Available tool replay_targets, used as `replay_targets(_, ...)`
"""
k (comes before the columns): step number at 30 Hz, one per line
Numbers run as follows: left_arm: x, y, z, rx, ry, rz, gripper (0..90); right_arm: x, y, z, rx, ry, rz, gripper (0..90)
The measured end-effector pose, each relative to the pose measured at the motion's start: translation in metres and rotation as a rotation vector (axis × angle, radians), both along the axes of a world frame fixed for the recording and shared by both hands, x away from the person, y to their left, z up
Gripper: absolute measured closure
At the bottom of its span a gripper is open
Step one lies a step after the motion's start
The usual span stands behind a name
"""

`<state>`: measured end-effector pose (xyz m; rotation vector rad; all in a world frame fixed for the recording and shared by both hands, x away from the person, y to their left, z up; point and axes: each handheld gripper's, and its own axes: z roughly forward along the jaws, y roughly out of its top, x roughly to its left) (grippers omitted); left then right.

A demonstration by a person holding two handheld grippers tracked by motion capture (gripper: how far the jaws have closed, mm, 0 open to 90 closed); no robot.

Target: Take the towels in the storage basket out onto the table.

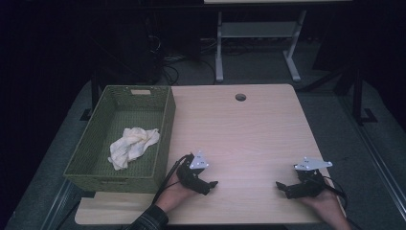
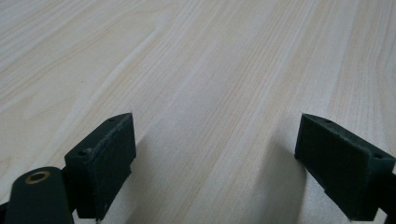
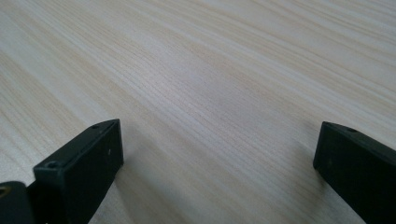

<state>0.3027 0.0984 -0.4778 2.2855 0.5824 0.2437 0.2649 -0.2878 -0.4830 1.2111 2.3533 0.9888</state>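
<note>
High view adds basket [image 1: 95,143] with cloth [image 1: 133,145]; left tool [image 2: 215,154] gapes over wood.

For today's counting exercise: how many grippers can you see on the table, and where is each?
2. The left gripper lies near the green basket; the right gripper lies near the table's right front edge.

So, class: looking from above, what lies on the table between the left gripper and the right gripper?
Nothing: in the high view the stretch of table between the left gripper and the right gripper is bare wood.
</note>
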Motion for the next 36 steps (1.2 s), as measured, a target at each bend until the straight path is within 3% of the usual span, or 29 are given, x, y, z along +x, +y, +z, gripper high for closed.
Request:
replay_targets(7,0.004,0.000,0.000,-0.008,0.002,0.000,12.0,0.000,0.000,0.000,0.000,-0.001,0.001,1.1)
replay_targets(14,0.008,0.001,0.002,0.015,0.006,0.021,12.0,0.000,0.000,0.000,0.002,0.005,-0.002,1.1)
replay_targets(36,0.014,0.008,0.020,-0.007,-0.007,0.055,12.0,0.000,0.000,0.000,0.002,0.005,-0.003,1.1)
